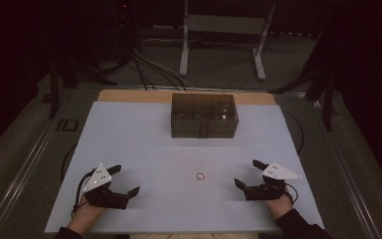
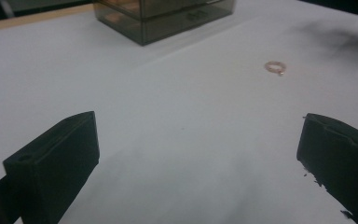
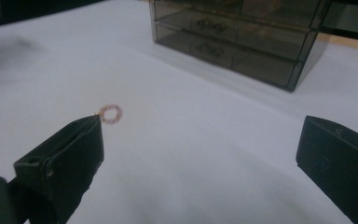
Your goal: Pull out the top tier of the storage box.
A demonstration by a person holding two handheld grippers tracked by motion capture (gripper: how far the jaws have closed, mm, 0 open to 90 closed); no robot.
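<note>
Both the left gripper (image 1: pixel 121 180) and the right gripper (image 1: pixel 246 174) rest with jaws spread wide and nothing between them. The ring (image 1: pixel 201 176) lies on bare white table (image 1: pixel 129 129) between them, well apart from either; it is thin, pinkish, its detail blurred. Beyond stands the smoky drawer box (image 1: pixel 205 115), its contents indistinct.

Dim room, grey floor (image 1: pixel 25 124), cables (image 1: pixel 144 67), white metal stand (image 1: pixel 224 25) behind table (image 1: pixel 129 129)

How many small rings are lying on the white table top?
1. The small ring lies on the white table top, between the left gripper and the right gripper. Others may be hidden inside the smoky drawer box.
</note>
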